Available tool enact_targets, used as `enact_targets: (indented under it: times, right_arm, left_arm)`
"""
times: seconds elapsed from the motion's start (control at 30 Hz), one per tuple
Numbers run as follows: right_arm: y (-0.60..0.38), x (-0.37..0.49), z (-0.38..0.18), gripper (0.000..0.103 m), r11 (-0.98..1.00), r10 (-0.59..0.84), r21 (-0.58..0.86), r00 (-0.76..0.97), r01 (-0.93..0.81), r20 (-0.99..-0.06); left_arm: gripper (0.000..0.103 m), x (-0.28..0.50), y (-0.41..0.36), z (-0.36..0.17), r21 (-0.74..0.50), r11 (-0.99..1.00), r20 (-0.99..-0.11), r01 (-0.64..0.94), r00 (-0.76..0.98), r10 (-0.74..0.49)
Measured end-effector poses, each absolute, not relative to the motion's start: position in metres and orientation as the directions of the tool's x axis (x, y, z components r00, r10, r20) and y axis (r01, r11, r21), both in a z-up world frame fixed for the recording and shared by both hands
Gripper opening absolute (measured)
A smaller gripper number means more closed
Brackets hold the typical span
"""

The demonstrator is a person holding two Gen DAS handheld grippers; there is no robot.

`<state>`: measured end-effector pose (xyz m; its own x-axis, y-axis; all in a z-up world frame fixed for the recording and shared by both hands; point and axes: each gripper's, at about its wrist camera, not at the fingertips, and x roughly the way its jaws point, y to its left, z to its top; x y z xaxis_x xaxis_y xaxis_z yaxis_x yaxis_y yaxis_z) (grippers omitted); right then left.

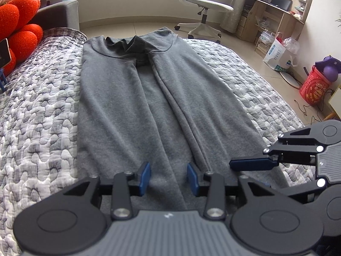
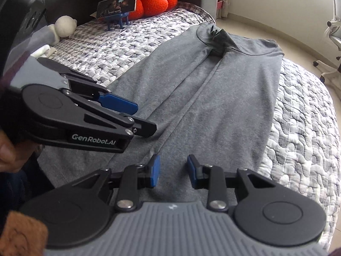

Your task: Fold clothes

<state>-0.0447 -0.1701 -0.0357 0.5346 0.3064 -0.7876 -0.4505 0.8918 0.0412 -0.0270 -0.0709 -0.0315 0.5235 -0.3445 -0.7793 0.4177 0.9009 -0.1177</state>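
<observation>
Landmark: the quilted bed cover [image 1: 38, 111]. Left of centre on it, the left gripper [image 1: 168, 176] hangs over the near hem of the grey garment [image 1: 119, 106], fingers narrowly parted, nothing between them. The garment lies flat down the cover's middle, sides folded inward. Just right, the right gripper [image 2: 173, 169] likewise stands narrowly parted, empty.

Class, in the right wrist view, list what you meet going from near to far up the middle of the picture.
Right gripper → grey garment lying flat on the quilt → its dark collar → tiled floor.
</observation>
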Motion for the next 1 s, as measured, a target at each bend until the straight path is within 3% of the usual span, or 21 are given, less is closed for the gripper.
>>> enact_targets:
  times: [0.33,0.53,0.67,1.0]
  right_arm:
    - [-0.161,-0.073,-0.035,0.034,0.859,0.335,0.035,0.509,-0.510,-0.793]
    - [-0.158,-0.092,-0.023,0.034,0.827,0.426,0.107,0.491,-0.552,-0.760]
    - [-0.172,-0.095,-0.015,0.042,0.852,0.431,0.135,0.531,-0.506,-0.730]
    - [-0.236,-0.097,-0.021,0.042,0.896,0.443,0.346,0.565,-0.277,-0.696]
  left_arm:
    - [0.039,-0.043,-0.060,-0.032,-0.154,0.891,-0.776,0.426,0.506,-0.376]
    - [0.040,-0.034,-0.029,-0.021,-0.271,0.889,-0.757,0.368,0.489,-0.433]
    - [0.041,-0.036,-0.003,-0.014,-0.314,0.903,-0.743,0.295,0.516,-0.427]
    - [0.039,-0.063,0.034,-0.028,-0.393,0.905,-0.768,0.162,0.484,-0.420]
